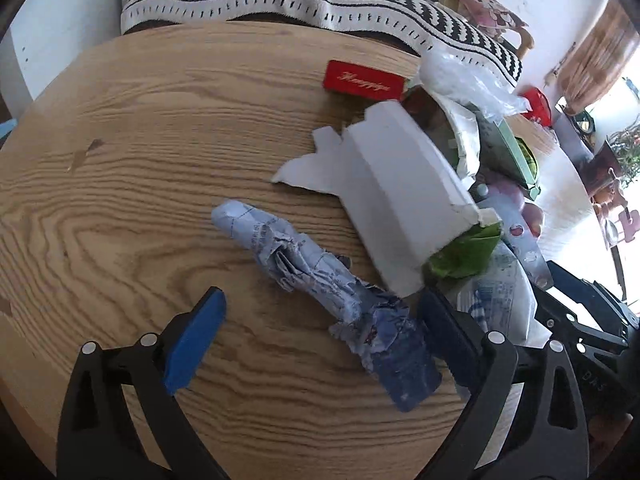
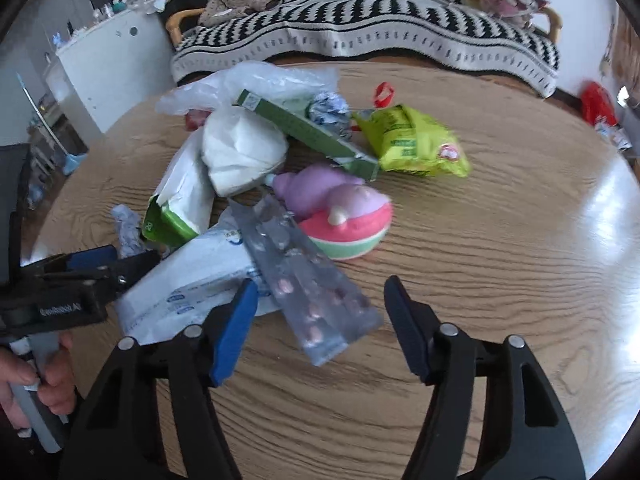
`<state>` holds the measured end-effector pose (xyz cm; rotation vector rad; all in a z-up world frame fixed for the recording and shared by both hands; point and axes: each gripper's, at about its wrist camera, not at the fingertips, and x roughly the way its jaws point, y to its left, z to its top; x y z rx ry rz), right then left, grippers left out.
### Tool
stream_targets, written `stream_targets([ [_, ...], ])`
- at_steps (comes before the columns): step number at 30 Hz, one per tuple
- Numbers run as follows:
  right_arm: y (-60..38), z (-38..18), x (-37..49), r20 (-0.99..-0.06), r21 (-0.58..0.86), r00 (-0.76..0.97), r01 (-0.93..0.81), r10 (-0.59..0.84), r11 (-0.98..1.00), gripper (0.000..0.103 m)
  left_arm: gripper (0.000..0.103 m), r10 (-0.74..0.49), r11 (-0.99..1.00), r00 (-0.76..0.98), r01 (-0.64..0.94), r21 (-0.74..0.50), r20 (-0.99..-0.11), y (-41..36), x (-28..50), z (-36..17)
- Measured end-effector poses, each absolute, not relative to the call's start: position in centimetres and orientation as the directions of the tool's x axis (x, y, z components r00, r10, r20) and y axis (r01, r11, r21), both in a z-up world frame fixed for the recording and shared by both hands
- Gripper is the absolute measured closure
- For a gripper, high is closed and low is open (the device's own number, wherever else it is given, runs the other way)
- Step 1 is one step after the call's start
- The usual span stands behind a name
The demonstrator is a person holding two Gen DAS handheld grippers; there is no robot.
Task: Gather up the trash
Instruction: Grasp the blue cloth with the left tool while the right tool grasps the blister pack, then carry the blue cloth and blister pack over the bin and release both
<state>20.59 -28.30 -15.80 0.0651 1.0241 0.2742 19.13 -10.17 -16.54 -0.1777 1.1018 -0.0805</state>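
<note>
A pile of trash lies on a round wooden table. In the left wrist view my left gripper is open, its fingers either side of a crumpled blue-printed paper; a torn white carton lies beyond it. In the right wrist view my right gripper is open around the near end of a clear blister pack. The left gripper shows at the left, by a white printed bag. A green box, yellow-green snack bag, white plastic bags and a pink plush toy sit behind.
A red card lies at the far side of the table. A black-and-white striped blanket covers a sofa beyond the table. A white cabinet stands at the back left. Bare wood lies to the right of the pile.
</note>
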Motion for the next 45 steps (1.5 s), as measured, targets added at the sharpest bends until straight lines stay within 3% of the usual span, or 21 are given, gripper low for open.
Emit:
stream_targets([
  [1, -28.3, -16.0, 20.7, -0.835, 0.201, 0.476, -0.201, 0.275, 0.959, 0.059, 0.009, -0.153, 0.984, 0.458, -0.009, -0.177, -0.876, -10.3, 19.0, -16.6],
  [2, -28.2, -16.1, 20.7, -0.834, 0.219, 0.468, -0.207, 0.293, 0.953, 0.065, 0.012, -0.147, 0.987, 0.464, 0.005, -0.163, -0.874, -10.5, 19.0, -16.6],
  [4, -27.8, -15.9, 20.3, -0.826, 0.224, 0.473, -0.222, 0.306, 0.949, 0.071, 0.032, -0.146, 0.988, 0.482, 0.036, -0.147, -0.864, -10.8, 18.7, -16.4],
  [6, -27.6, -15.4, 19.5, -0.818, 0.229, 0.485, -0.22, 0.31, 0.948, 0.074, 0.074, -0.211, 0.977, 0.475, 0.08, -0.197, -0.854, -10.8, 18.3, -16.2],
  [15, -29.5, -12.3, 14.0, -0.777, 0.261, 0.566, -0.109, 0.276, 0.959, 0.075, 0.077, -0.27, 0.962, 0.459, 0.09, -0.258, -0.846, -7.2, 16.1, -15.6],
  [24, -35.5, -10.3, 6.9, -0.763, 0.266, 0.629, 0.093, 0.15, 0.959, 0.075, 0.077, -0.273, 0.962, 0.521, 0.162, -0.221, -0.809, -7.2, 12.8, -11.7],
  [30, -41.9, -8.9, -0.4, -0.759, 0.237, 0.651, 0.266, 0.007, 0.934, 0.075, 0.077, -0.354, 0.927, 0.519, 0.303, -0.22, -0.778, -13.5, 10.3, -9.1],
  [35, -48.3, -8.8, -8.0, -0.772, 0.209, 0.622, 0.445, -0.132, 0.871, 0.074, 0.077, -0.463, 0.845, 0.459, 0.485, -0.223, -0.758, -23.0, 7.1, -8.3],
  [40, -53.0, -9.8, -14.6, -0.783, 0.209, 0.585, 0.567, -0.211, 0.796, 0.074, 0.077, -0.573, 0.714, 0.315, 0.645, -0.272, -0.757, -32.9, 2.6, -9.8],
  [45, -55.9, -11.3, -19.4, -0.795, 0.214, 0.554, 0.639, -0.249, 0.739, 0.074, 0.077, -0.607, 0.598, 0.196, 0.751, -0.28, -0.77, -41.0, -1.8, -12.6],
])
